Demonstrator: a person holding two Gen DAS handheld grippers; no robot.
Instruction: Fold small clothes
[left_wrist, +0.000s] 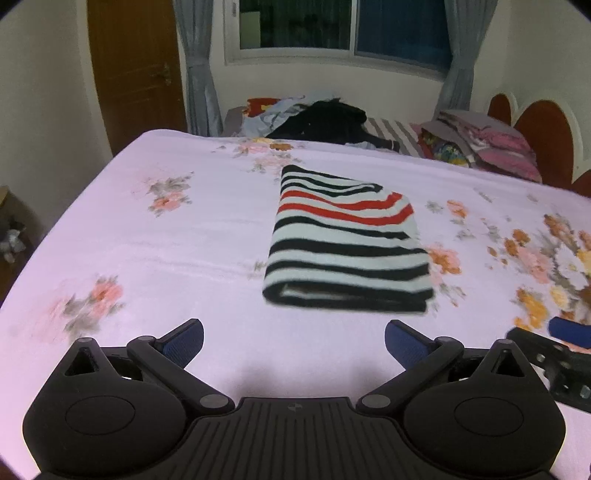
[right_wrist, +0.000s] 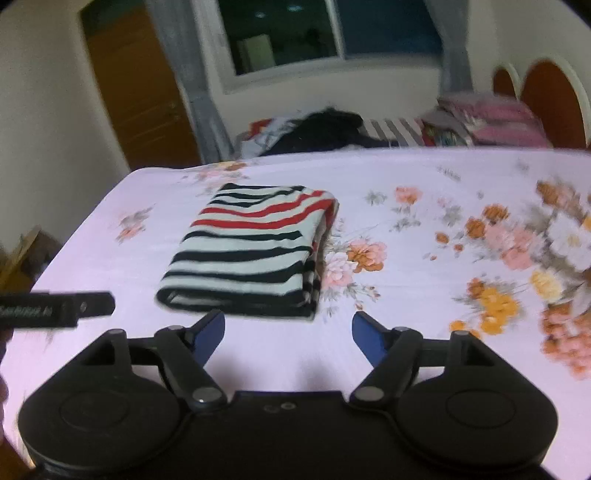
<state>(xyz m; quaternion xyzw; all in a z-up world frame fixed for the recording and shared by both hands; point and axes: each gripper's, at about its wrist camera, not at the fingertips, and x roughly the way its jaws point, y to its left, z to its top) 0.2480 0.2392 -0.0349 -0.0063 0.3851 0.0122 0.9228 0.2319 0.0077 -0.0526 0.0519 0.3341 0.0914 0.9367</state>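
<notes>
Both the left claw (left_wrist: 293, 341) and right claw (right_wrist: 288, 330) spread, empty; striped shirt (left_wrist: 347, 240) folded just ahead on bed (left_wrist: 166, 240); a careless re-approach could snag its layers loose

The folded top (left_wrist: 347, 240) is white with black stripes and a band of red ones. The bedsheet (left_wrist: 184, 240) is pale pink with flowers — orange, peach, yellow and white. The grippers are black — their pads (right_wrist: 212, 328) blue. The door (left_wrist: 136, 66) is brown.

- The right claw (left_wrist: 565, 350) is cut off by the frame's right edge, beside the striped garment (left_wrist: 347, 240).
- The clothes pile (right_wrist: 325, 129) beyond the striped garment is blurred.
</notes>
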